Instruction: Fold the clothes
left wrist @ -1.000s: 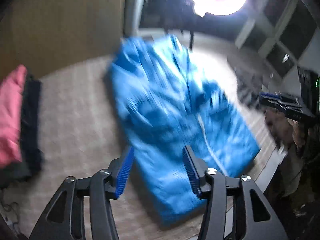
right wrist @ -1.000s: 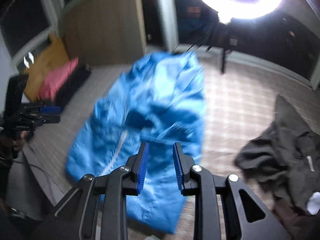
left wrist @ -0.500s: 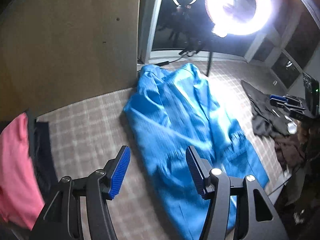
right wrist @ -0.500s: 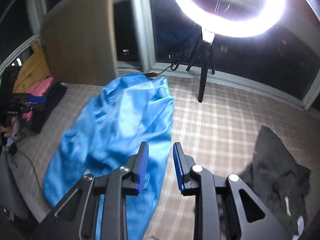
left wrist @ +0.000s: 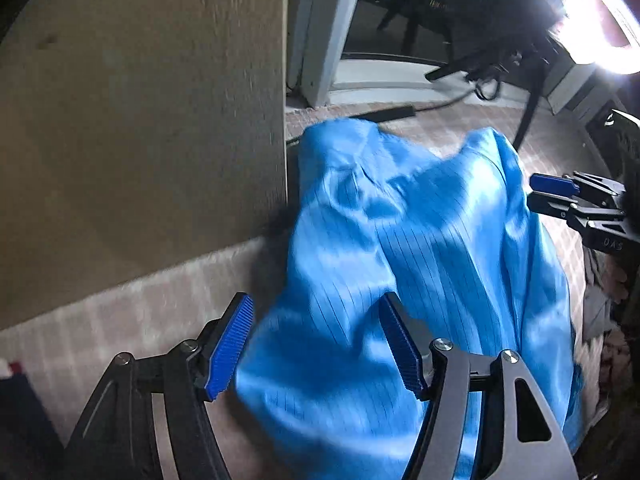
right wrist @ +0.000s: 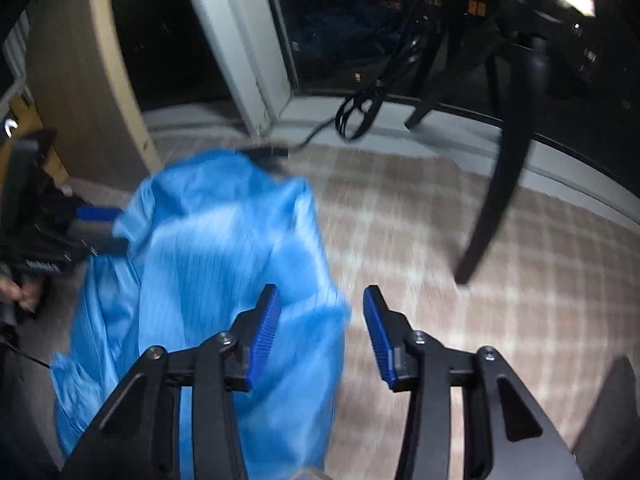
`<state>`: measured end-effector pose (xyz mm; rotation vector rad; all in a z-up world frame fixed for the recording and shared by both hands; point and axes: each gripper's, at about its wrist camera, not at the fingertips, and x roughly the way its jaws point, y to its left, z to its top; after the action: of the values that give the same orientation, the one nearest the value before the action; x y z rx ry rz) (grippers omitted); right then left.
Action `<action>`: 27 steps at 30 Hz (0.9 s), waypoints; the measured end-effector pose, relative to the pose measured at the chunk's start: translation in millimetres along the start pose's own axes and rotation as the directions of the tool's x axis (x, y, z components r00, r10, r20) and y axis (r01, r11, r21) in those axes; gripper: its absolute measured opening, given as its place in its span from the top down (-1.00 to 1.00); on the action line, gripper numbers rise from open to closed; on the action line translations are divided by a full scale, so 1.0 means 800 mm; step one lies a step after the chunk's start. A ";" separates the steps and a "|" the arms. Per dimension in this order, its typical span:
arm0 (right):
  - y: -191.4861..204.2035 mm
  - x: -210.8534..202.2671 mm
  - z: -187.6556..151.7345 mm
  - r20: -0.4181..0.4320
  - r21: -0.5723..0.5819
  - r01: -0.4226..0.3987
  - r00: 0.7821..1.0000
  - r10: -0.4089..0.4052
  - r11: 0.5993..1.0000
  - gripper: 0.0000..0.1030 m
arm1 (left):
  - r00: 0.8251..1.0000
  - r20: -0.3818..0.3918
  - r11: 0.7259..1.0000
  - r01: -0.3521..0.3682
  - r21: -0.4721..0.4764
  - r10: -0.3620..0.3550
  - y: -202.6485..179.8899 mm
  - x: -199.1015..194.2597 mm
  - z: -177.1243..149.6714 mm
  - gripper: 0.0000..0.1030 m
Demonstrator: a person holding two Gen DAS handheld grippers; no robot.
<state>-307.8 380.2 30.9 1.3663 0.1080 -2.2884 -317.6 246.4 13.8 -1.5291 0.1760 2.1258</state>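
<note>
Underneath everything, a pale checked woven floor covering [right wrist: 460, 240] is spreading across both views, running up to a white sill below a dark window [right wrist: 360, 20]. Along its left edge, a tall flat beige panel [left wrist: 140, 140] is standing upright, its corner almost touching the garment. On the covering, a shiny bright-blue garment with fine dark pinstripes [left wrist: 420, 260] is lying rumpled lengthwise, its far end reaching towards a flat black power strip [left wrist: 390, 113] and trailing cable near the sill. To the garment's right, open checked floor is lying bare as far as the black tripod legs [right wrist: 504, 184], one leg slanting down onto the covering. Above the tripod, a glaring ring light [left wrist: 600, 32] is washing out the upper right corner of the left view. Motion blur is softening most outlines.

Over the garment's near left portion, the left gripper [left wrist: 316, 350] is hanging with its ribbed blue pads [left wrist: 230, 348] spread and opening wider; blue cloth is showing in the gap between them, but neither pad is pressing it. Over the garment's right border, the right gripper [right wrist: 322, 338] is likewise parting its jaws, with the cloth's edge and bare floor showing between the pads and nothing pinched. Each gripper is also appearing at the far side of the other's view, level with the garment's upper part.
</note>
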 end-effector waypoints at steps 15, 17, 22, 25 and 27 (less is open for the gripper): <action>0.027 0.012 0.028 0.005 -0.106 -0.153 0.988 0.154 0.983 0.89 | 0.985 0.093 0.989 0.139 0.044 -0.143 -0.024 -0.024 0.017 0.91; 0.035 -0.019 0.026 0.058 -0.142 -0.144 0.986 0.153 0.979 0.90 | 0.979 0.131 0.987 0.149 0.063 -0.156 -0.026 -0.055 0.014 0.91; 0.052 -0.109 0.015 0.182 -0.215 -0.085 0.975 0.126 0.973 0.93 | 0.953 0.239 0.982 0.168 0.089 -0.184 -0.030 -0.148 -0.015 0.92; 0.063 -0.161 -0.002 0.244 -0.238 -0.058 0.962 0.118 0.969 0.93 | 0.927 0.303 0.975 0.198 0.100 -0.220 -0.035 -0.204 -0.043 0.92; 0.074 -0.194 -0.016 0.288 -0.251 -0.040 0.951 0.114 0.967 0.93 | 0.913 0.336 0.972 0.201 0.121 -0.231 -0.045 -0.236 -0.066 0.92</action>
<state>-210.4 386.4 166.0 0.8744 0.2225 -2.2989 -211.5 195.1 174.6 -1.0478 -0.0288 2.1374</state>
